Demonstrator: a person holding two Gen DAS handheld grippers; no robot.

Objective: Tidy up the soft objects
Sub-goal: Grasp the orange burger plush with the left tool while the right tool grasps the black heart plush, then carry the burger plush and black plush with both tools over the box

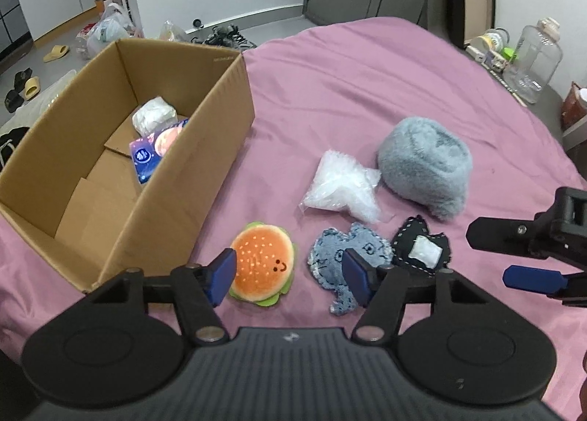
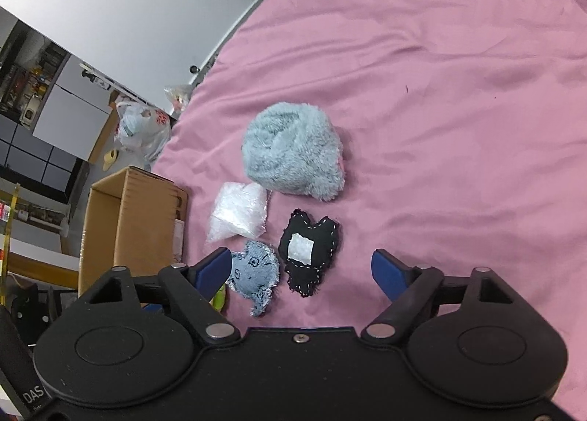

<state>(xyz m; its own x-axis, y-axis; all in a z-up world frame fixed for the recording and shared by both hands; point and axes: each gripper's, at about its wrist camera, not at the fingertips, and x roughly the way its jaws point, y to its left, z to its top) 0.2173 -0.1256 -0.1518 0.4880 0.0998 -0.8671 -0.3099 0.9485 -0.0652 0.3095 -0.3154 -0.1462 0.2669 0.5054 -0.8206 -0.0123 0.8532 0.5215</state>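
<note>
On the pink bed sheet [image 1: 367, 91] lie a burger plush [image 1: 262, 265], a blue denim patch toy [image 1: 345, 259], a black heart-shaped pouch [image 1: 422, 248], a clear plastic bag [image 1: 341, 186] and a fluffy grey bundle [image 1: 425, 168]. My left gripper [image 1: 290, 274] is open just above the burger plush, which sits by its left finger. My right gripper [image 2: 304, 270] is open above the black pouch [image 2: 308, 252], with the denim toy [image 2: 253, 274], the bag [image 2: 238, 212] and the grey bundle [image 2: 293, 153] ahead. The right gripper also shows in the left wrist view [image 1: 513, 259].
An open cardboard box [image 1: 220, 98] stands on the bed at the left, holding a white wrapped bundle [image 1: 154, 116] and a blue tissue pack [image 1: 157, 149]. A clear water jug [image 1: 532, 58] stands at the far right. Bags and slippers lie on the floor beyond.
</note>
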